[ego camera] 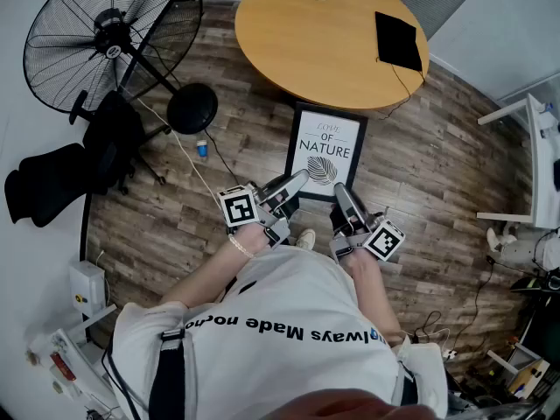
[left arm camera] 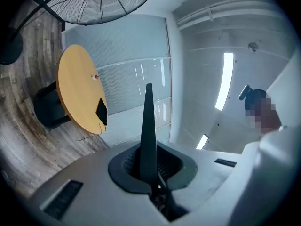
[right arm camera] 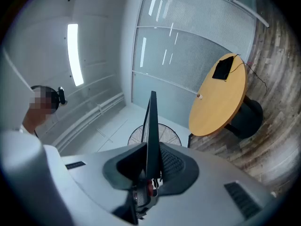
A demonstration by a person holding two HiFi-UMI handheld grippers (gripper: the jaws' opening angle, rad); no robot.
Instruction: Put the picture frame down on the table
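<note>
The person holds the frame (ego camera: 325,151) with both tools, each at its near edge. The left gripper (ego camera: 293,184) is closed tight on the left part of that edge, and the right gripper (ego camera: 340,196) is clamped on the right part. In both gripper views the frame (left arm camera: 148,126) (right arm camera: 151,126) stands thin, edge-on, between the jaws. It is over the wood floor (ego camera: 429,173), just before the round table (ego camera: 306,46), not on it. A black pad (ego camera: 398,40) lies on the table. A fan (ego camera: 109,38) stands at the left.

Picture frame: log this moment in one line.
picture frame: off table | left hand-held gripper: shut on it | right hand-held gripper: shut on it
</note>
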